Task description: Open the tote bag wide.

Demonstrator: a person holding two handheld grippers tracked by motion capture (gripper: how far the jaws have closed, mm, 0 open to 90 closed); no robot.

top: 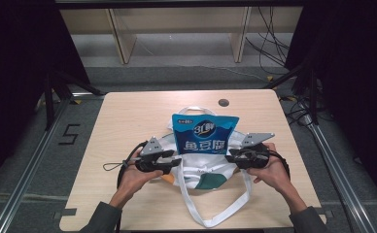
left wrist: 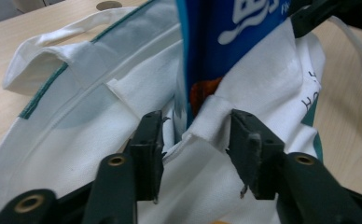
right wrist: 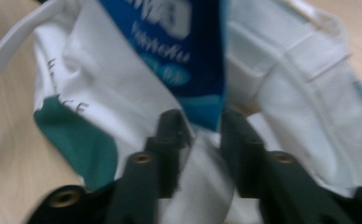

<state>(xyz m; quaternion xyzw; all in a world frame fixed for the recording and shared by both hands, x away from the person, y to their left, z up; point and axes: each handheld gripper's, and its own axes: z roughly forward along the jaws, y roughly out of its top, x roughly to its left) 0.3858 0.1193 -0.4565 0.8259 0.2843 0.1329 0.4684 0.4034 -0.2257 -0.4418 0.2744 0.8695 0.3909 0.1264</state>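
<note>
**Mia:** What are the two hands doing?

**Ben:** They are putting the blue snack packet [top: 203,133] into the white cloth bag [top: 201,170]. The packet stands up in the bag's mouth, and most of it sticks out.

**Mia:** Where is the bag?

**Ben:** It lies flat on the table [top: 128,116], in the middle and nearer the front edge. Its long strap [top: 247,194] loops toward the front right corner.

**Mia:** Is the left gripper [left wrist: 195,135] squeezing?

**Ben:** No. Its jaws are apart. A fold of the bag's rim sits between them, with a gap on one side.

**Mia:** And the right gripper [right wrist: 201,135]?

**Ben:** It is at the other side of the bag's mouth. Cloth and the packet's corner sit between its jaws. That view is blurry, so I can't tell if it pinches them.

**Mia:** What comes next?

**Ben:** I think both grippers must pinch the rim. Then they pull it wide and up, so the packet slides down inside.

**Mia:** What else is there?

**Ben:** The table is pale wood with a round hole [top: 223,103] near the back edge. The floor is grey, with a "5" [top: 69,134] marked at the left. Behind are wooden shelves [top: 177,24] and black cables [top: 269,43].
</note>
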